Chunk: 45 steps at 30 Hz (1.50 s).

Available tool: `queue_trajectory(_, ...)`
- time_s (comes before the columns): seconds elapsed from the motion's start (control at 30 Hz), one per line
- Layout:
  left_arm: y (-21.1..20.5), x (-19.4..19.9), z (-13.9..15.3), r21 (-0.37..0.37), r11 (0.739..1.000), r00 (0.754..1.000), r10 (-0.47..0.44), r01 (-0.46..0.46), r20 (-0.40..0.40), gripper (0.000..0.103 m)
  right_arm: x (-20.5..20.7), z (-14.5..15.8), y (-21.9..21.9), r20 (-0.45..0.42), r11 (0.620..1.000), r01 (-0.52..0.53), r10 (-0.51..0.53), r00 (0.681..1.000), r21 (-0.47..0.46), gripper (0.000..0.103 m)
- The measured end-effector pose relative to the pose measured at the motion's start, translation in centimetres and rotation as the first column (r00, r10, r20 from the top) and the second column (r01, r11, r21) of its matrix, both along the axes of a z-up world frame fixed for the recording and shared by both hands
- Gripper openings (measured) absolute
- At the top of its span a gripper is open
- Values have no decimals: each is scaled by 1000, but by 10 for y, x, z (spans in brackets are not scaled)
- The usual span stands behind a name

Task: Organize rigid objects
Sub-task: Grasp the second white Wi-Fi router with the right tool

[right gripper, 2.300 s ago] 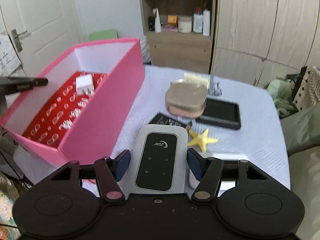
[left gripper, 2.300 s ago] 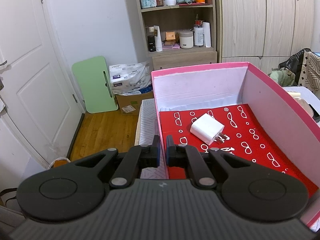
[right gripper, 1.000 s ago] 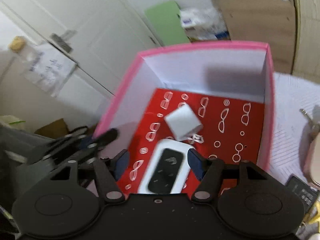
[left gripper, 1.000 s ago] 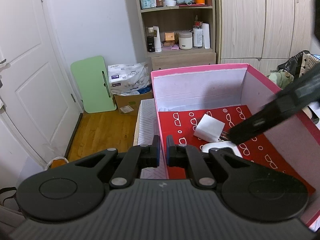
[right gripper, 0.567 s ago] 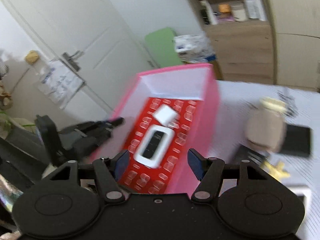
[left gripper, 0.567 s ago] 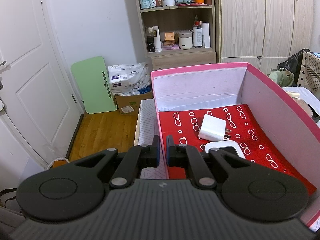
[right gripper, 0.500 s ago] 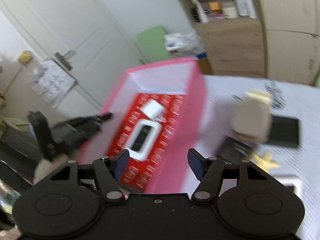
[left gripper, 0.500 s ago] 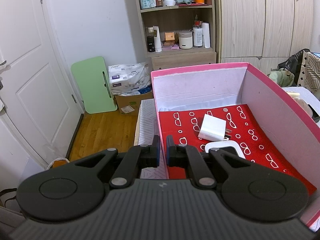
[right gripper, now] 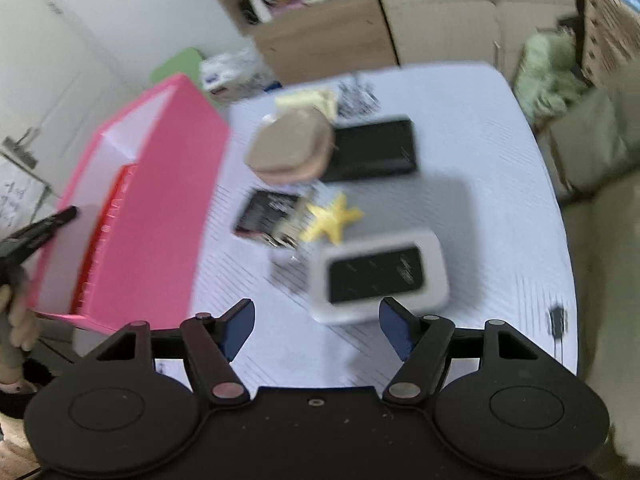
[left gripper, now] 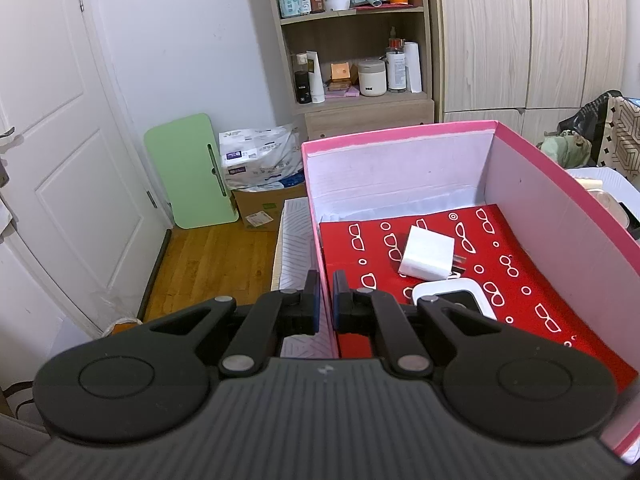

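My left gripper (left gripper: 326, 300) is shut on the left wall of the pink box (left gripper: 320, 240) and holds it. Inside, on the red patterned floor, lie a white charger plug (left gripper: 427, 254) and a white device with a black screen (left gripper: 454, 300). My right gripper (right gripper: 316, 326) is open and empty above the white table. Just ahead of it lies another white device with a black screen (right gripper: 376, 276). The pink box (right gripper: 160, 216) stands to the left in the right wrist view, which is blurred.
On the white tablecloth (right gripper: 480, 160) lie a yellow starfish (right gripper: 334, 216), a black card pack (right gripper: 268, 210), a black power bank (right gripper: 370, 150), a beige case (right gripper: 290, 148) and keys (right gripper: 356, 96). A shelf unit (left gripper: 352, 40) and wardrobes stand behind.
My right gripper let go of the white device inside the pink box, drew out, and swung right over the table. The charger plug was nudged. My left gripper has not moved.
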<state>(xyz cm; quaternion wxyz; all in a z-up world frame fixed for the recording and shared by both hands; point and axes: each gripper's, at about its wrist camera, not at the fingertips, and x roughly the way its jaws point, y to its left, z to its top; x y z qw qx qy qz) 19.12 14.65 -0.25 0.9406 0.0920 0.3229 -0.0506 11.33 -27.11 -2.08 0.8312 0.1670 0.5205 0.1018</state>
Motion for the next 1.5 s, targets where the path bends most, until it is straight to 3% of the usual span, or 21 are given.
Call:
queue_trajectory(0.13,0,0,0,0,1000,1000,0,0,0,5,5,-19,-3,-33,999,29,-30,999,-16,76)
queue_trajectory(0.3,0,0,0,-1,1000,1000,0,0,0,5,18,-35,6,-23,998,50,-50,998,-27,94)
queue_trajectory(0.67,-1,0,0,-3,1000,1000,0,0,0,5,42,-44,37,87,949,13,15,996,-315,96)
queue_trajectory(0.73,-1,0,0,0,1000,1000,0,0,1,5,36,-45,34,108,943,14,24,994,-332,95)
queue_trajectory(0.87,1,0,0,-3,1000,1000,-2,2,1,5,16,-38,21,119,940,-5,49,992,-341,74)
queue_trajectory(1.13,2,-1,0,-20,1000,1000,0,0,2,5,-1,-33,1,79,923,-47,84,993,-383,74)
queue_trajectory(1.27,2,-1,0,-9,1000,1000,-2,2,1,5,15,-41,-4,96,940,17,17,995,-341,89)
queue_trajectory(1.33,1,-1,0,-4,1000,1000,-1,1,1,5,22,-45,-5,122,940,67,-27,992,-335,90)
queue_trajectory(1.4,0,-1,0,4,1000,1000,-2,2,1,5,25,-45,-7,152,934,128,-81,985,-332,83)
queue_trajectory(1.43,0,-1,1,5,1000,1000,-2,2,1,5,26,-44,-7,172,929,145,-90,981,-341,73)
queue_trajectory(1.5,0,0,0,4,1000,1000,-2,2,1,5,24,-43,-10,181,934,154,-99,978,-321,72)
